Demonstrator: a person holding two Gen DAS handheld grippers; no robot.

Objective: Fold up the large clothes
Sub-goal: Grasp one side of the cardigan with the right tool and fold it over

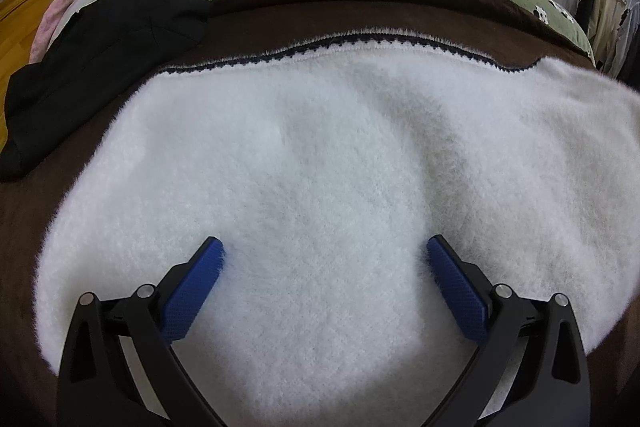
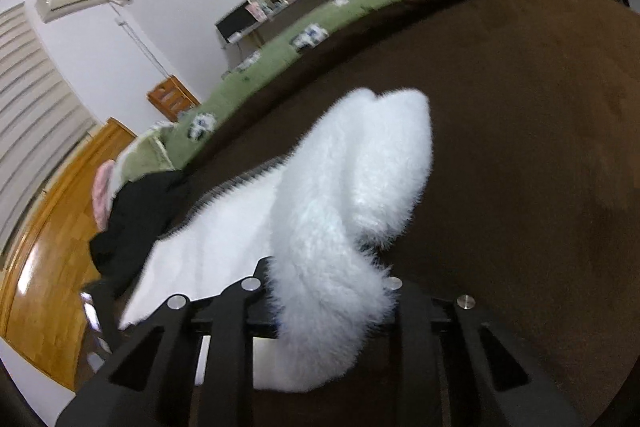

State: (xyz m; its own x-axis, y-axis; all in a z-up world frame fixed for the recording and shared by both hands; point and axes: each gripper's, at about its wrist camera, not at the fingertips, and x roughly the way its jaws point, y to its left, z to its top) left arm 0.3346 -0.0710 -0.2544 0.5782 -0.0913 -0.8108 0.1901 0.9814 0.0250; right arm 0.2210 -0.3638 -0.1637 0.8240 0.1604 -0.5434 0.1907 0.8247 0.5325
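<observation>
My left gripper (image 1: pixel 324 247) hangs over the white sweater (image 1: pixel 320 155), its blue fingers (image 1: pixel 456 291) spread wide and gripping nothing, the tips just at the pile. My right gripper (image 2: pixel 332 291) is closed on a thick roll of the same sweater (image 2: pixel 344 187), most likely a sleeve, which rises from between its fingers and drapes forward; the finger pads themselves are buried in fluff. The sweater lies flat on the brown blanket (image 1: pixel 280 15) of the bed, its dark-trimmed edge (image 1: pixel 360 43) farthest from me and a black garment (image 1: pixel 100 67) bunched beside it on the left. I judge the knit light, soft and limp, and its long pile slippery, so I would pinch deep at a seam or the trimmed edge, not at surface fuzz.
</observation>
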